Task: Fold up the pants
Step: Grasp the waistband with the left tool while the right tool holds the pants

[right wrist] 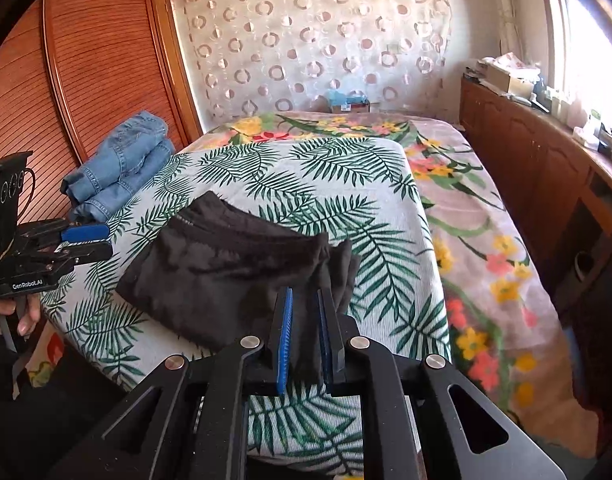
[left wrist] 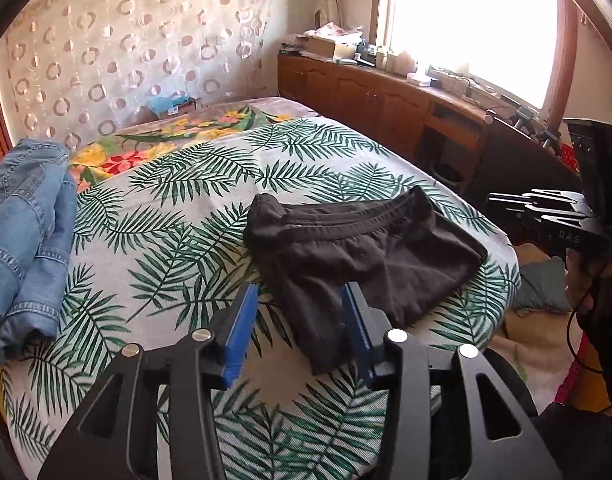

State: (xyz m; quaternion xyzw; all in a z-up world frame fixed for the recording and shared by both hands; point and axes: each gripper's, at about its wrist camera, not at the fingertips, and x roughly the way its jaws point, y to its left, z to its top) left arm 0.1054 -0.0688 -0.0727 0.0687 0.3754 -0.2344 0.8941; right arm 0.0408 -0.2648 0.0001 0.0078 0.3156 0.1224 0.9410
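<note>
Your black pants (left wrist: 362, 256) lie folded into a compact bundle on the palm-leaf sheet (left wrist: 177, 184) of the bed, well apart from the folded blue jeans (left wrist: 25, 232) at the sheet's wardrobe-side edge. In the left wrist view the bundle's long axis runs from the near corner by your left gripper (left wrist: 301, 312) to the far waistband, which faces the window. Your left jaws stand partly open, with the bundle's near corner between the blue pads. Your right gripper (right wrist: 306, 320) has its jaws narrow, pinching the bundle's near edge.
</note>
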